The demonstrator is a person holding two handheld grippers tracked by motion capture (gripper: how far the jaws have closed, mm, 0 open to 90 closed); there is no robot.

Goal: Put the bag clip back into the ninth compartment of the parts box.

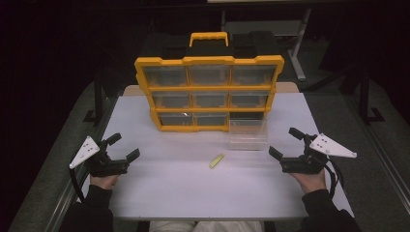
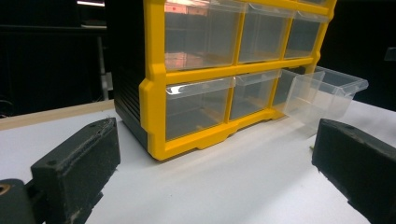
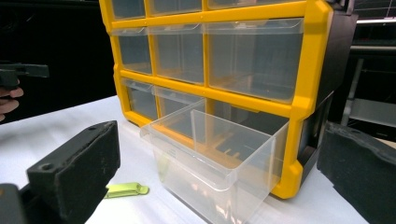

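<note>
yellow-green clip (image 1: 216, 161), clear drawer (image 1: 248, 135)

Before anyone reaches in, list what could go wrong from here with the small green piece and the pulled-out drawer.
1. The small yellow-green piece lies flat on the white table; wide jaws may well push it along instead of lifting it.
2. The clear drawer sits pulled out at the organizer's bottom-right slot; the right gripper could knock it further out or askew.
3. The left gripper reaching across might brush the organizer's front.
</note>
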